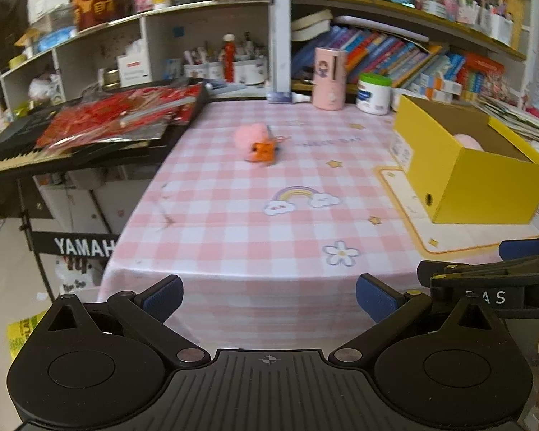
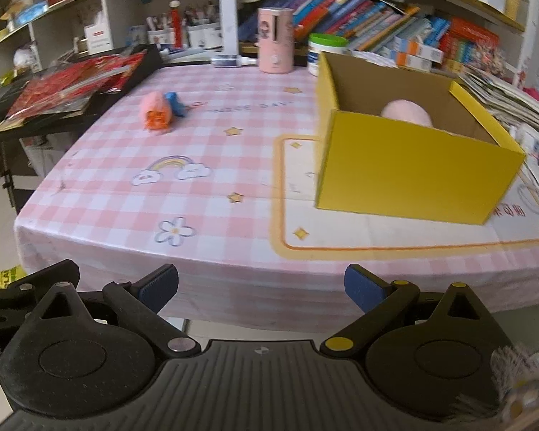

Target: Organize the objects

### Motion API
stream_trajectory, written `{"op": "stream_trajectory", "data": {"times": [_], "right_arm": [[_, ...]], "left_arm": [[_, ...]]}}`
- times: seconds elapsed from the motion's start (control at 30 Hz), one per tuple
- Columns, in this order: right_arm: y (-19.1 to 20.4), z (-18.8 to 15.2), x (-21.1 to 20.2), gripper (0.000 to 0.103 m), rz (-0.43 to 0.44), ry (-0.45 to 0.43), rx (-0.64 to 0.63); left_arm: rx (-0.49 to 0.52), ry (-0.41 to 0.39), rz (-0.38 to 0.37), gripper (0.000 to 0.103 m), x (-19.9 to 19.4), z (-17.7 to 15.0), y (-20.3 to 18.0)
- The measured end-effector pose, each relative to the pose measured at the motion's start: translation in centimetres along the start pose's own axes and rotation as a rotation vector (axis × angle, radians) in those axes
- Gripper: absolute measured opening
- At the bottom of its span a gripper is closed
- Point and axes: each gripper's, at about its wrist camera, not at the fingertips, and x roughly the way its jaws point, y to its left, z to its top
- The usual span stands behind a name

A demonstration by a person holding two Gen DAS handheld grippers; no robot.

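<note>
A pink plush toy with an orange and blue part lies on the pink checked tablecloth toward the far left; it also shows in the right wrist view. An open yellow box stands at the right, also in the right wrist view, with a pink soft object inside. My left gripper is open and empty off the table's front edge. My right gripper is open and empty, also off the front edge, just right of the left one.
A keyboard with red packets on it stands left of the table. A pink cylinder and a white jar stand at the back edge. Bookshelves rise behind. A cream mat lies under the box.
</note>
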Motion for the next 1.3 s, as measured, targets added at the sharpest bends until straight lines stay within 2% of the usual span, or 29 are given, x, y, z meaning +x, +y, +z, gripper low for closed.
{"op": "stream_trajectory", "data": {"times": [0.4, 0.7, 1.07, 1.3], "right_arm": [[3.0, 1.9, 2.3, 0.100, 0.062, 0.002, -0.060], [4.2, 5.2, 5.9, 0.100, 0.099, 0.007, -0.092], [3.6, 10.3, 10.5, 0.099, 0.122, 0.005, -0.123], [2.4, 13.6, 12.7, 0.097, 0.156, -0.030, -0.086]], "left_arm": [[-0.069, 0.010, 0.065, 0.103, 1.4, 0.6, 2.7], [-0.104, 0.019, 0.090, 0.103, 4.4, 3.2, 3.9], [-0.139, 0.013, 0.107, 0.103, 8.7, 7.0, 3.6], [-0.127, 0.007, 0.121, 0.103, 11.2, 9.5, 2.8]]}}
